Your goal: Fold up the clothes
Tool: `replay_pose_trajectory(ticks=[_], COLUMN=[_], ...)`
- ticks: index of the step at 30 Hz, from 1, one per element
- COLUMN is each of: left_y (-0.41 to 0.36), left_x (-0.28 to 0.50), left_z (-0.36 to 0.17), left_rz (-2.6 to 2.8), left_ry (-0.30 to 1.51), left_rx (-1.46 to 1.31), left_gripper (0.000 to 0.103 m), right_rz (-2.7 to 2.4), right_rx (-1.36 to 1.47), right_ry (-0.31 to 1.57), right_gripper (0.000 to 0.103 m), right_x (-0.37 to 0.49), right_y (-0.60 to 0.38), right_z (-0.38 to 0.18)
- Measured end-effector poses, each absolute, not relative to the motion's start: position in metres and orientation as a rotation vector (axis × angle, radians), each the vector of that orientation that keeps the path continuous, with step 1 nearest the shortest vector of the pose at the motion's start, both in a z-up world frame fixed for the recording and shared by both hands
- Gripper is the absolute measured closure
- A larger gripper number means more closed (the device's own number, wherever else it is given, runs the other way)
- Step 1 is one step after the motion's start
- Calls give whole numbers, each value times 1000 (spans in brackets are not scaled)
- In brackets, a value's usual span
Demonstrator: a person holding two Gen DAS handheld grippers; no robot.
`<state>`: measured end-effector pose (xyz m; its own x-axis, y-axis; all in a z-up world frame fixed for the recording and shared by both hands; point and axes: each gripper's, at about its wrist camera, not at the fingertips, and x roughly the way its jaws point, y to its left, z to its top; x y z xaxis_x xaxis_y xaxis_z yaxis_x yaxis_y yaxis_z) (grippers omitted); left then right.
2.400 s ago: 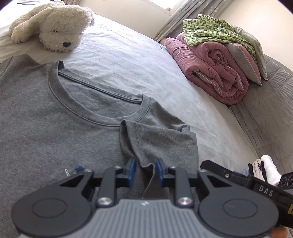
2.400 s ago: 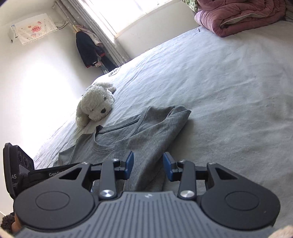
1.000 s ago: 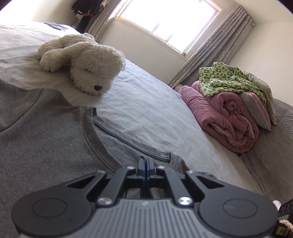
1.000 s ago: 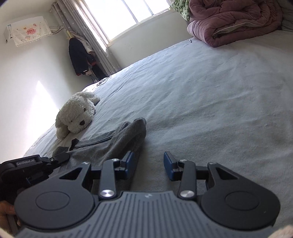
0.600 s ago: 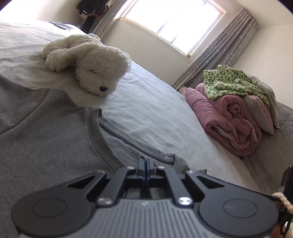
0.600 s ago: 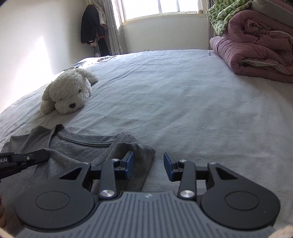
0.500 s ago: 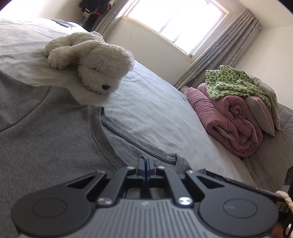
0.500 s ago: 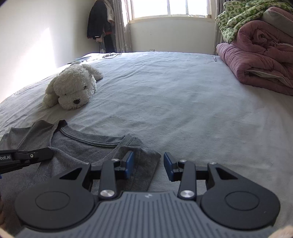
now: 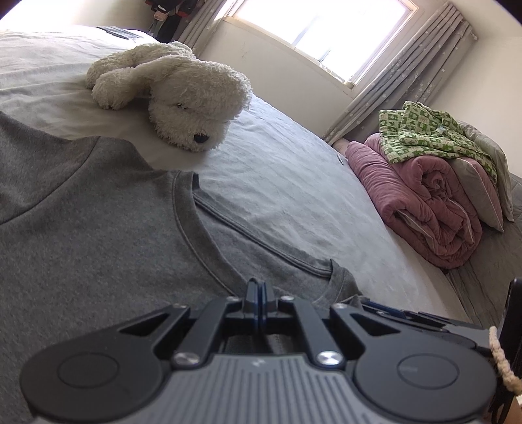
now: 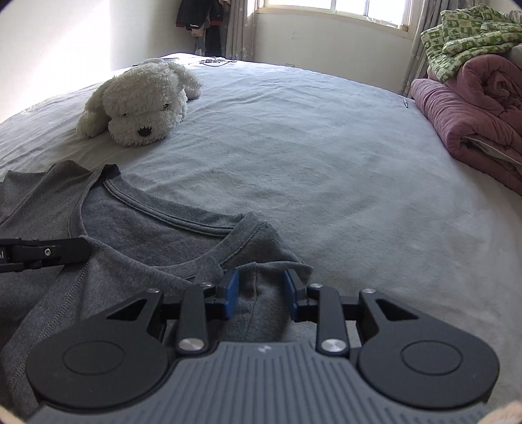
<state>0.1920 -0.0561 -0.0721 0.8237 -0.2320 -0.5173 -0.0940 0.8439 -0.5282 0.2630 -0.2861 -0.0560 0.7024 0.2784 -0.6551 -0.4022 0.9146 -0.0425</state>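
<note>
A grey T-shirt (image 9: 98, 244) (image 10: 146, 228) lies spread on the bed, collar towards the far side. My left gripper (image 9: 259, 288) is shut low over the shirt just behind the collar. In the right wrist view its tip (image 10: 86, 249) meets a raised ridge of shirt cloth, so it appears pinched on the fabric. My right gripper (image 10: 261, 285) sits at the shirt's right shoulder. A bunched fold of the sleeve lies between its blue pads. Its jaws are closing, with a gap still showing on both sides of the cloth. The right gripper's fingers (image 9: 385, 308) show low on the right in the left wrist view.
A white plush dog (image 9: 182, 98) (image 10: 140, 101) lies beyond the collar. A rolled pink quilt (image 9: 430, 202) (image 10: 473, 107) with a green patterned cloth (image 10: 463, 36) on top fills the right side. The pale sheet (image 10: 326, 163) stretches between them. Dark clothes (image 10: 202, 19) hang in the far corner.
My right gripper swung round and levelled, coming over the shirt's right shoulder. Its jaws have narrowed around the sleeve fold. The left gripper stayed shut and barely moved.
</note>
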Motion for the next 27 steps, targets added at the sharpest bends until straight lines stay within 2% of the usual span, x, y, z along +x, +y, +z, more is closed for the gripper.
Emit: replay_pose_trajectory(ticks=[5, 8, 14, 22, 27], left_y=[-57, -57, -56, -56, -56], left_x=[192, 192, 193, 192, 189], left_z=[-72, -72, -74, -73, -70], left_rz=[-75, -74, -74, -80, -114], left_ry=[611, 611, 618, 612, 564], left_rx=[-563, -562, -567, -576, -584], left_gripper=[101, 101, 101, 101, 101], right_rz=[394, 428, 436, 426, 377], right_rx=[-188, -295, -346, -198, -98], right_ry=[643, 639, 717, 651, 603], right_gripper=[72, 72, 73, 96, 99], right_x=[257, 262, 274, 260, 253], right_y=[-286, -275, -268, -286, -306], right_z=[-53, -51, -57, -63, -53])
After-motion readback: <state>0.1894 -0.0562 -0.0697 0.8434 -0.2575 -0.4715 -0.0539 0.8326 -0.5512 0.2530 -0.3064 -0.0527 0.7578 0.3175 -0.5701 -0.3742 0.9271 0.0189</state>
